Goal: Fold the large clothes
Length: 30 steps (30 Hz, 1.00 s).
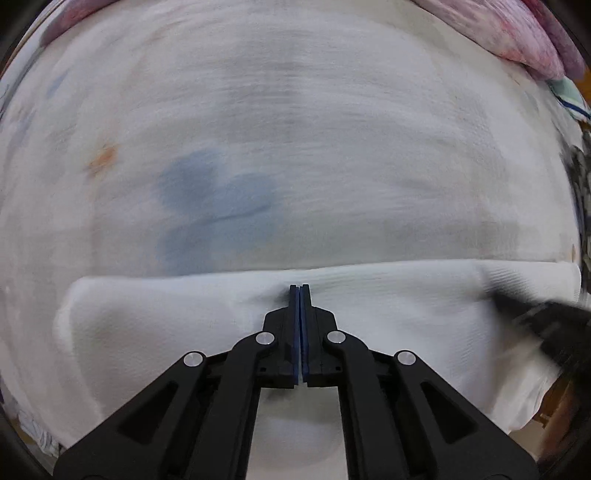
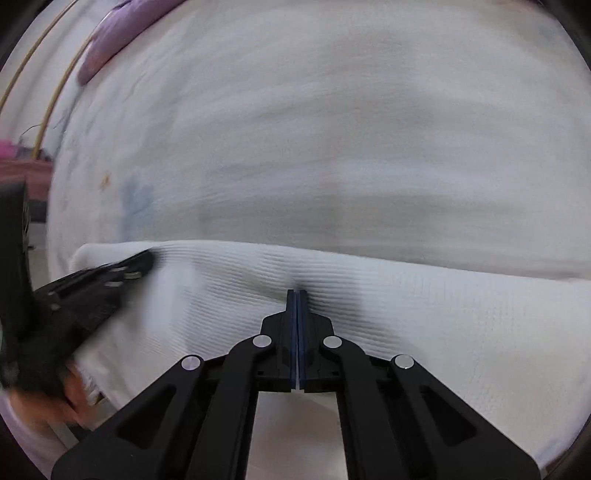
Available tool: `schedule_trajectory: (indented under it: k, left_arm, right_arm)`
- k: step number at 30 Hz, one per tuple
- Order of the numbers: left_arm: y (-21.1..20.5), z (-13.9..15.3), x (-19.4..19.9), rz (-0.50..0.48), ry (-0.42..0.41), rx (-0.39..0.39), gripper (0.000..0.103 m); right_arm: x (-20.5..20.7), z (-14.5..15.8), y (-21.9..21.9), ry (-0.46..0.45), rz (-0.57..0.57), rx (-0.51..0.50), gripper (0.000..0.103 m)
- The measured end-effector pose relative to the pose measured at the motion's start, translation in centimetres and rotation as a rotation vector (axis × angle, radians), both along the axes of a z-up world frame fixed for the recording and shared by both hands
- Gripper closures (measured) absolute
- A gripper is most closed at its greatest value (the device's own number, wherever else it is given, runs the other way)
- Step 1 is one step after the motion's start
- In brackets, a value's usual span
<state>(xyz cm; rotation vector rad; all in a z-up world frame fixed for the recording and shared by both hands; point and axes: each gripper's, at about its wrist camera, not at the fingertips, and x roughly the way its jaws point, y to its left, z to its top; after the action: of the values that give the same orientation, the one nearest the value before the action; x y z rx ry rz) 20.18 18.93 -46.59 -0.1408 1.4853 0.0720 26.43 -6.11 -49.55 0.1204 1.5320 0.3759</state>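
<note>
Folding looks only partly done, as far as I can judge. One long edge of the big white ribbed cloth (image 1: 221, 325) is lifted and held over the flat part of the same cloth, so one fold is being made. More folds are surely left, because the cloth is still wide and spread out.

The black left gripper with blue pads (image 1: 299, 288) is squeezed tight on that lifted edge. The black right gripper with blue pads (image 2: 297, 293) is squeezed tight on the same edge, further along. Little puckers show where each one pinches.

The cloth is soft and floppy, with tiny ridges in rows. It is thin, and a blurry blue patch (image 1: 207, 203) and a small orange spot (image 1: 103, 158) show on the flat part. It lies on a flat surface under both grippers. A lumpy pink and purple cloth (image 1: 517, 33) sits at the far edge. Much is blurred.
</note>
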Motion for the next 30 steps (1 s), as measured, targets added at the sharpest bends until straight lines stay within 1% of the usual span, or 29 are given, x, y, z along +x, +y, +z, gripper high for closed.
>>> schedule_trajectory:
  k: [1, 2, 3, 4, 5, 6, 7, 8, 10, 11, 12, 13, 14, 15, 16, 17, 18, 19, 20, 21, 22, 23, 24, 25, 27, 28, 29, 30]
  left_arm:
    - [1.8, 0.3, -0.6, 0.011, -0.006, -0.006, 0.101]
    - [3.3, 0.5, -0.9, 0.022, -0.004, 0.018, 0.101]
    - [4.4, 0.7, -1.1, 0.031, -0.007, 0.052, 0.101]
    - [5.9, 1.1, -1.4, 0.044, -0.012, 0.072, 0.101]
    - [7.1, 1.3, -1.5, 0.061, -0.011, 0.060, 0.101]
    - [8.3, 1.7, -1.6, 0.084, -0.015, 0.055, 0.101]
    - [8.8, 2.0, -1.6, 0.089, -0.020, 0.066, 0.101]
    - [9.1, 1.8, -1.6, 0.079, -0.026, 0.073, 0.101]
    - [9.1, 0.3, -1.3, 0.063, 0.000, 0.073, 0.101]
    - [8.8, 0.2, -1.2, 0.057, -0.002, 0.086, 0.101]
    - [8.6, 0.4, -1.0, 0.056, 0.003, 0.099, 0.101]
    - [8.3, 1.3, -1.0, 0.065, 0.021, 0.105, 0.101]
    - [7.7, 2.4, -1.1, 0.077, 0.016, 0.095, 0.101]
    - [7.2, 4.5, -2.2, 0.081, -0.020, 0.073, 0.101]
    - [6.3, 5.5, -3.1, 0.075, -0.034, 0.070, 0.101]
    - [6.1, 5.7, -4.2, 0.070, -0.023, 0.075, 0.101]
    - [6.0, 4.9, -5.7, 0.082, 0.021, 0.078, 0.101]
    - [6.7, 3.8, -7.8, 0.106, 0.069, 0.067, 0.101]
    - [7.1, 1.9, -9.5, 0.142, 0.155, 0.059, 0.101]
    - [7.2, 0.1, -11.5, 0.171, 0.232, 0.059, 0.101]
    - [7.5, -0.4, -13.8, 0.190, 0.253, 0.050, 0.101]
    - [7.3, -0.8, -15.9, 0.208, 0.259, 0.039, 0.101]
    - [7.0, -0.7, -17.5, 0.214, 0.255, 0.030, 0.101]
    - [6.4, -0.3, -18.8, 0.209, 0.254, 0.037, 0.101]
    - [5.9, -0.3, -19.3, 0.217, 0.278, 0.043, 0.101]
    - [5.7, 0.2, -18.5, 0.228, 0.279, 0.047, 0.100]
    - [5.4, 0.8, -17.5, 0.227, 0.263, 0.038, 0.100]
    - [4.8, 1.9, -15.7, 0.213, 0.212, 0.026, 0.100]
  right_arm:
    - [0.1, 0.2, -2.3, -0.007, -0.015, -0.034, 0.103]
    - [0.3, 0.1, -3.9, 0.006, -0.040, -0.038, 0.103]
    - [0.1, -0.1, -6.6, 0.032, -0.091, -0.009, 0.103]
    - [-0.6, -0.3, -8.9, 0.058, -0.125, 0.057, 0.103]
    - [-0.9, -0.2, -11.1, 0.075, -0.163, 0.049, 0.103]
    - [-1.1, 0.2, -11.6, 0.055, -0.165, -0.021, 0.103]
    - [-1.4, 0.9, -12.7, 0.034, -0.173, -0.050, 0.103]
    - [-1.6, 0.9, -13.4, 0.034, -0.196, -0.038, 0.103]
    - [-1.9, 0.0, -14.0, 0.054, -0.228, -0.044, 0.103]
    - [-2.1, -0.7, -14.5, 0.082, -0.254, -0.036, 0.103]
    - [-2.2, -0.8, -14.6, 0.106, -0.289, -0.040, 0.103]
    - [-2.4, 0.2, -14.7, 0.125, -0.317, -0.061, 0.103]
    - [-2.5, 1.2, -14.5, 0.115, -0.321, -0.077, 0.100]
    - [-2.8, 3.0, -14.2, 0.075, -0.312, -0.095, 0.099]
    - [-3.4, 4.1, -14.0, 0.047, -0.305, -0.109, 0.099]
    - [-4.2, 4.4, -13.4, 0.045, -0.303, -0.117, 0.099]
    - [-5.5, 3.6, -13.5, 0.090, -0.296, -0.119, 0.099]
    - [-7.2, 2.2, -15.3, 0.150, -0.288, -0.132, 0.099]
    - [-8.7, 0.7, -15.3, 0.201, -0.289, -0.159, 0.103]
    - [-10.9, -0.9, -15.6, 0.258, -0.306, -0.165, 0.103]
    - [-12.8, -1.5, -16.1, 0.280, -0.339, -0.127, 0.103]
    - [-14.9, -1.5, -16.4, 0.306, -0.369, -0.114, 0.103]
    - [-16.8, -1.4, -16.4, 0.327, -0.369, -0.124, 0.103]
    - [-18.5, -1.5, -16.1, 0.357, -0.354, -0.143, 0.103]
    - [-20.4, -2.0, -15.8, 0.385, -0.363, -0.154, 0.103]
    - [-20.5, -1.8, -15.2, 0.397, -0.373, -0.178, 0.103]
    - [-20.0, -1.4, -14.6, 0.399, -0.370, -0.189, 0.096]
    - [-19.4, -0.3, -13.6, 0.380, -0.371, -0.164, 0.097]
